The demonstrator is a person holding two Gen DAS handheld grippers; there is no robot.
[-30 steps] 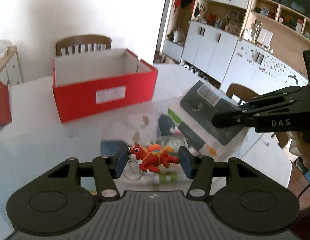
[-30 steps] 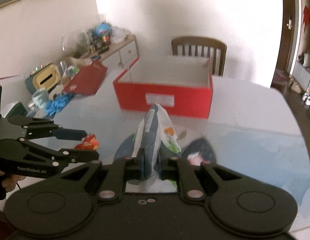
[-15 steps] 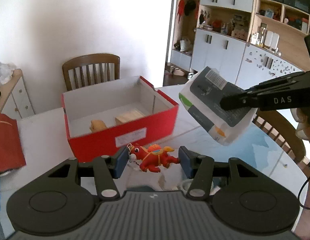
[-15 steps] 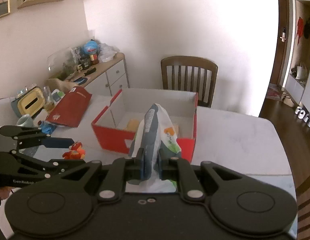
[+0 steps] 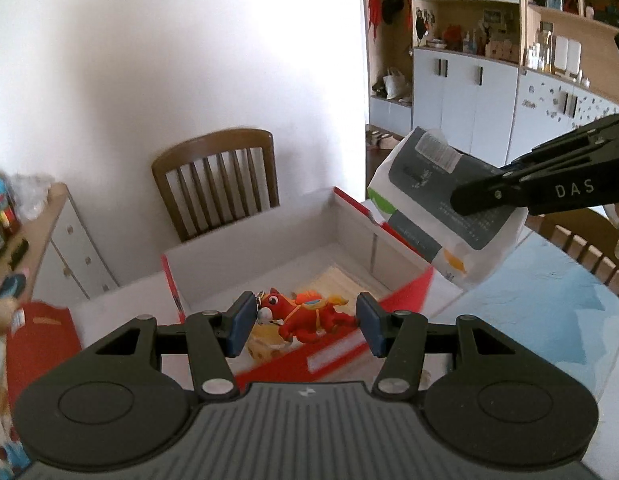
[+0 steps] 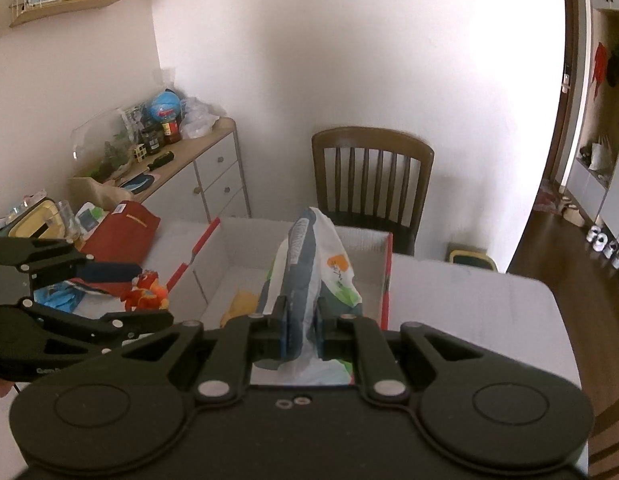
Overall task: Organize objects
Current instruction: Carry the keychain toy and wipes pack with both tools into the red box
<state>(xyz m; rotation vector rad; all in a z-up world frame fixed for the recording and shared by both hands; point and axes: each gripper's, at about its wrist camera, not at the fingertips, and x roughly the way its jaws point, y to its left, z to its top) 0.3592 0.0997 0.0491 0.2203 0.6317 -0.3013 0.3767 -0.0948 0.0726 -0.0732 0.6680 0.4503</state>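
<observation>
My left gripper (image 5: pixel 305 322) is shut on a small red toy horse (image 5: pixel 305 314) and holds it above the near wall of the open red box (image 5: pixel 405 292). My right gripper (image 6: pixel 301 326) is shut on a white and grey plastic packet (image 6: pixel 309 264) and holds it over the box (image 6: pixel 385 280). The packet also shows in the left wrist view (image 5: pixel 441 208), hanging over the box's right end. The toy horse shows in the right wrist view (image 6: pixel 147 290), left of the box. Inside the box lie a pale flat object (image 5: pixel 345 280) and a yellowish object (image 6: pixel 239 304).
A wooden chair (image 5: pixel 217 180) stands behind the white table (image 6: pixel 469 312). A red lid (image 6: pixel 125 228) lies to the left. A cluttered sideboard (image 6: pixel 189 160) stands along the left wall. Cabinets (image 5: pixel 469 96) line the far right.
Both grippers have risen from the table and moved forward over the red box, each carrying its object. The box interior has come into view.
</observation>
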